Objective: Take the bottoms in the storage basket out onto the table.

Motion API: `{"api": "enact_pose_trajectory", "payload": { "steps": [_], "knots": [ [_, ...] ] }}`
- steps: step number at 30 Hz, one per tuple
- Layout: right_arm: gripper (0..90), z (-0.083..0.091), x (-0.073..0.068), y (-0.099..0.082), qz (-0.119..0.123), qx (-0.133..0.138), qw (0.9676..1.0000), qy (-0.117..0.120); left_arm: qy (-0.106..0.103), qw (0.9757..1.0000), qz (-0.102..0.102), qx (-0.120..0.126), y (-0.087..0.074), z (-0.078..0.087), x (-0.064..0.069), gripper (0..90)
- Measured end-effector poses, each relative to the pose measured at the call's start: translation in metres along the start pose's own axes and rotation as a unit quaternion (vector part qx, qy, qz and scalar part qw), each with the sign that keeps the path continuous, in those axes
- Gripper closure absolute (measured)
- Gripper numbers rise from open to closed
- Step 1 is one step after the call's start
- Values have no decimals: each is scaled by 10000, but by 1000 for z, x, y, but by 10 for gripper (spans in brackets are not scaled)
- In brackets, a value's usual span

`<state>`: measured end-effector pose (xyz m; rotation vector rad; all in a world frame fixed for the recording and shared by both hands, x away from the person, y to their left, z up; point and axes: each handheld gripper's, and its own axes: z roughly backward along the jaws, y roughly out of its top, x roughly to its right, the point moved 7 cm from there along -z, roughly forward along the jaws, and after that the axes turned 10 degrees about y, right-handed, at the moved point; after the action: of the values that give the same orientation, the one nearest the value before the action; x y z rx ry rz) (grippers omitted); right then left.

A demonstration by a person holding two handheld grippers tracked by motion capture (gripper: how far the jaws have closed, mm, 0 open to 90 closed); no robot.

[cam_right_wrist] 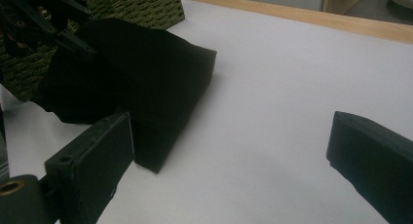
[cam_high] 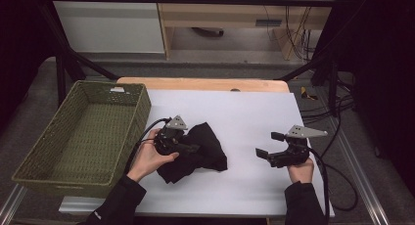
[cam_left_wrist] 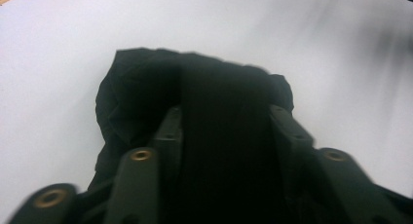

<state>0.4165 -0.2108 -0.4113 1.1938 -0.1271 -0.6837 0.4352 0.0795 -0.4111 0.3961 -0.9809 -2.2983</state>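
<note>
A green woven basket [cam_high: 88, 132] sits at the left end of the table, hanging partly past the white sheet [cam_high: 244, 112] that covers the tabletop; as far as the high view shows, nothing lies inside it. Just to its right, on the sheet, lies a crumpled black cloth [cam_high: 205, 149], close to the basket's right wall but not touching it.

The left gripper [cam_high: 188, 147] rests on the left part of the cloth. In the left gripper view its jaws stand partly apart with the cloth [cam_left_wrist: 146, 92] bunched between and ahead of them; whether the pads press on the fabric I cannot tell.

The right gripper [cam_high: 270, 144] hovers low over bare sheet, well apart from the cloth, its jaws wide apart with nothing between them.

The sheet is bare between the cloth and the right gripper and toward the far edge, where a strip of wooden tabletop [cam_high: 205, 83] shows. Black frame bars [cam_high: 63, 63] rise behind the basket, and cables [cam_high: 337, 151] trail off the table's right side.
</note>
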Motion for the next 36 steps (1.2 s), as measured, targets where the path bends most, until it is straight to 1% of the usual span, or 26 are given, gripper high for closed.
{"api": "enact_pose_trajectory", "payload": {
  "steps": [2,3,7,9,11,13,14,15,18,24,26,27,32,36],
  "knots": [
    [39,0,0,0,9,-1,10000,-1,-31,10000,48,27,0,1,0,458],
    [38,0,0,0,5,2,10000,0,14,10000,57,36,0,1,-1,397],
    [38,0,0,0,-7,-5,10000,-3,111,9999,79,41,0,3,-3,256],
    [38,0,0,0,-7,-3,10000,2,150,9998,117,34,0,5,-4,210],
    [38,0,0,0,-5,-2,10000,4,243,9996,152,38,0,7,-6,150],
    [38,0,0,0,-2,3,10000,3,272,9995,168,31,1,10,-7,121],
    [38,0,0,0,-3,9,10000,0,277,9995,161,1,1,11,-7,86],
    [38,0,0,0,-3,9,10000,0,291,9994,167,-34,0,12,-7,86],
    [39,0,0,0,-8,-1,10000,-1,381,9991,159,-33,1,16,-8,49],
    [39,1,0,0,5,8,10000,-5,403,9990,208,32,2,24,-8,26],
    [39,0,0,0,1,2,10000,-5,454,9988,173,38,2,26,-8,26],
    [39,0,0,0,1,2,10000,-5,451,9989,159,39,2,28,-8,26],
    [38,1,0,0,1,17,10000,-4,423,9988,215,145,3,37,-8,26],
    [39,1,0,1,-2,26,10000,-7,445,9986,186,195,2,44,-9,26]
  ]
}}
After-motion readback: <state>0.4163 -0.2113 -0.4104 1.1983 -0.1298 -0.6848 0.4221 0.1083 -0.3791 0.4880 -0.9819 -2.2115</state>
